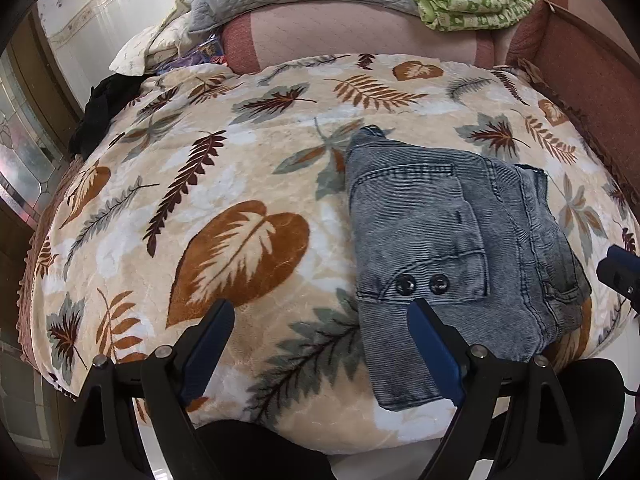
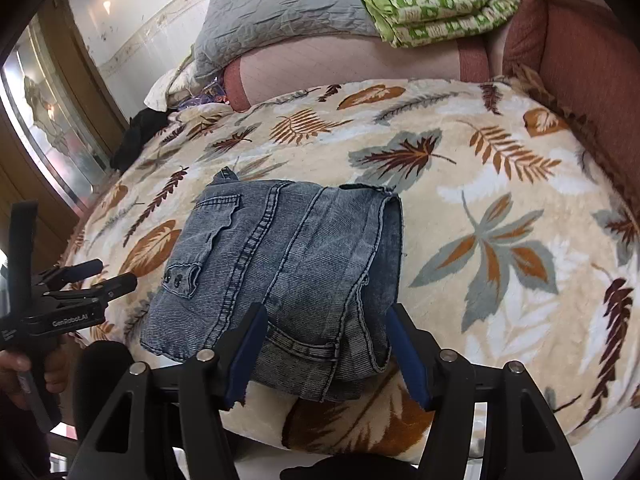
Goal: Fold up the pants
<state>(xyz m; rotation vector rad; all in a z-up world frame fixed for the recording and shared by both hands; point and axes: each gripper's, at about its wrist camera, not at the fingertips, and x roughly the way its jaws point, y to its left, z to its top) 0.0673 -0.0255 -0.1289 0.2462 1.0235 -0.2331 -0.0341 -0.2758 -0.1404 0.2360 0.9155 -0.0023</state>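
Note:
The grey-blue denim pants point(image 1: 452, 248) lie folded into a compact stack on the leaf-print blanket point(image 1: 224, 200), pocket with two snaps facing up. My left gripper point(image 1: 320, 312) stands open over bare blanket just left of the stack, and its right finger overlaps the stack's near left edge. In the right wrist view the pants point(image 2: 280, 264) fill the middle. My right gripper point(image 2: 326, 314) is open, and its fingers straddle the near right end of the stack without pinching it. The left gripper point(image 2: 114, 274) shows at the left, held by a hand point(image 2: 24, 364).
A grey pillow point(image 2: 280, 16) and a green patterned quilt point(image 2: 440, 4) lie at the far end of the bed. A black garment point(image 2: 140, 136) sits on the far left edge. A reddish padded frame point(image 2: 580, 60) runs along the right side.

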